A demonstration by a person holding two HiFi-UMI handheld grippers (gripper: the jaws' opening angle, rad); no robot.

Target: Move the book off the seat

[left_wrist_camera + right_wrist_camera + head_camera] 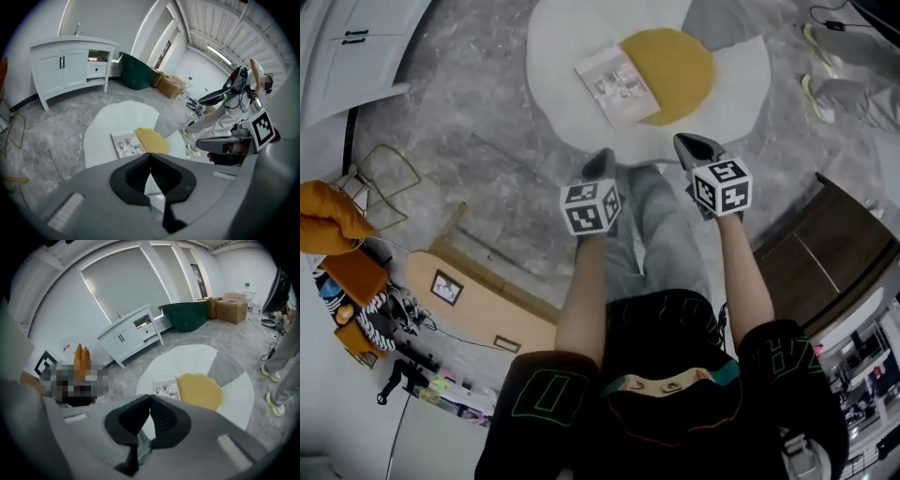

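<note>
Nearest, the left gripper (601, 159) and the right gripper (694, 146) hang side by side above the floor, each with its jaws pressed fully together and nothing between them. Just beyond their tips lies the egg-shaped floor cushion (558, 56) that serves as the seat. The book (617, 86) rests flat on it, overlapping the left edge of the yellow centre (680, 66). The risk, as I judge it: the book is thin and lies on soft padding, so jaws arriving shut would shove it or crease the cover rather than catch an edge.
</note>
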